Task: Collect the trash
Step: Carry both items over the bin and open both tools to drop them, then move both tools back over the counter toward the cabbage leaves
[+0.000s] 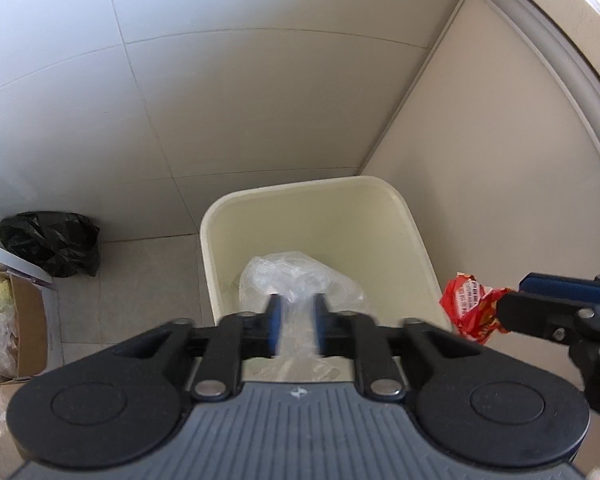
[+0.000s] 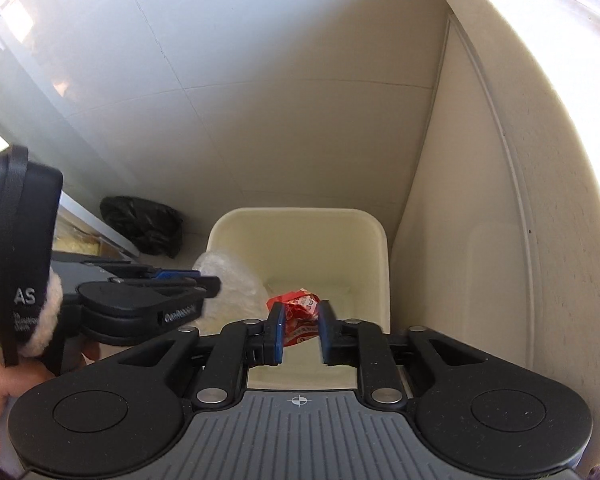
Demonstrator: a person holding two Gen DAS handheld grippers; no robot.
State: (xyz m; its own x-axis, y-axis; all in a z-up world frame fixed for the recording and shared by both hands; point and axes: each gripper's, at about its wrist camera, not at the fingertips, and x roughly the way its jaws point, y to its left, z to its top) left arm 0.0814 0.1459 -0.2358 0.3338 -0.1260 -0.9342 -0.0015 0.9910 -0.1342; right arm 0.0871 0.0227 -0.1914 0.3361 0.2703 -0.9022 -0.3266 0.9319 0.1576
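A cream plastic bin [image 1: 416,240] stands on the floor in a corner; it also shows in the right wrist view [image 2: 300,216]. My left gripper [image 1: 298,300] is over the bin, its jaws narrowly apart around a clear crumpled plastic bag [image 1: 296,272], also seen in the right wrist view [image 2: 232,276]. My right gripper [image 2: 300,312] holds a red snack wrapper [image 2: 300,308] between its jaws above the bin. In the left wrist view the right gripper [image 1: 508,300] comes in from the right with the wrapper [image 1: 472,308] beside the bin's right rim.
A black bag [image 1: 52,242] lies on the tiled floor left of the bin, also in the right wrist view [image 2: 144,226]. A cardboard box [image 1: 24,332] with clear plastic sits at far left. A beige cabinet panel [image 1: 500,160] stands right of the bin.
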